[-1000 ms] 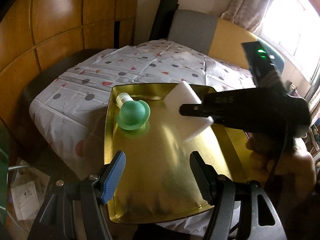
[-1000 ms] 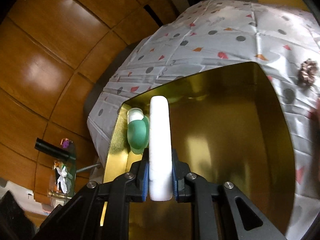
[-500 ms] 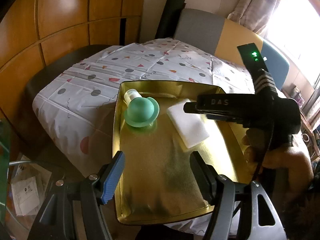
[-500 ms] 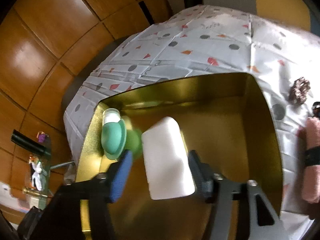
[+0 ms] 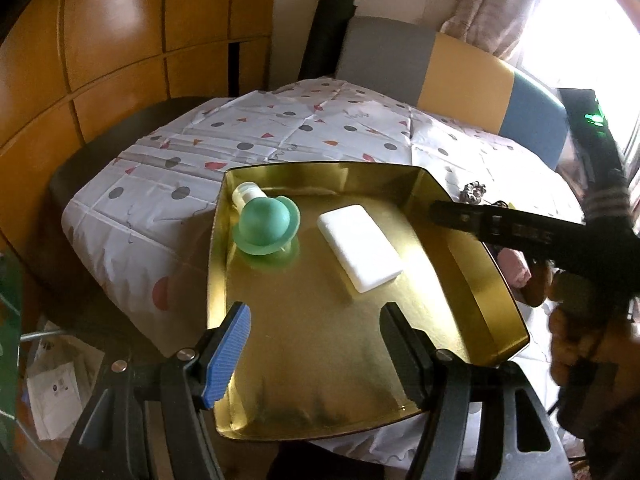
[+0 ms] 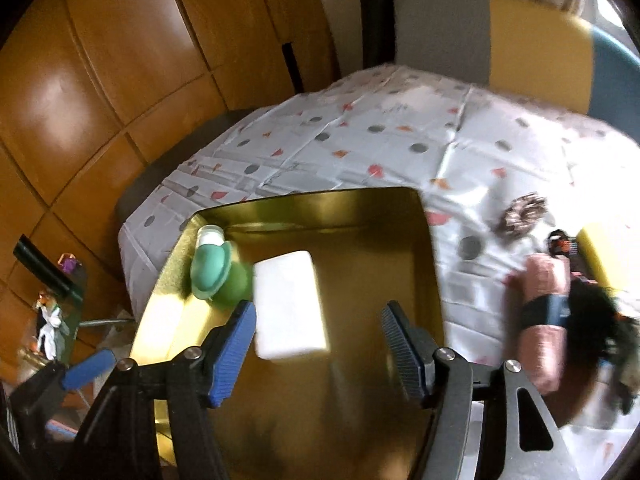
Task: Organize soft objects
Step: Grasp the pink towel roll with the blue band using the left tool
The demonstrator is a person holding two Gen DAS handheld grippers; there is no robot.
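A white foam block (image 5: 360,252) lies flat in the gold tray (image 5: 320,376), right of a green dome-shaped soft toy (image 5: 266,226) in the tray's far left corner. My left gripper (image 5: 316,320) hovers open over the tray's near end with nothing between its fingers. My right gripper (image 6: 318,312) is above the tray, its jaws opening and nothing between them; the foam block (image 6: 288,304) lies below, just ahead of its left finger, beside the green toy (image 6: 210,268). In the left wrist view the right gripper (image 5: 440,212) reaches in from the right over the tray's rim.
The tray sits on a dotted white tablecloth (image 5: 280,136). Right of the tray lie a pink rolled cloth with a dark band (image 6: 544,312), a brown ruffled thing (image 6: 520,216), a yellow block (image 6: 596,256) and a dark tangled item (image 6: 600,320). A padded chair back (image 5: 440,72) stands behind the table.
The right gripper, shut on the upright foam block a second ago, opened and let it fall flat in the tray, then drew back to the right and rose. The left gripper stayed put.
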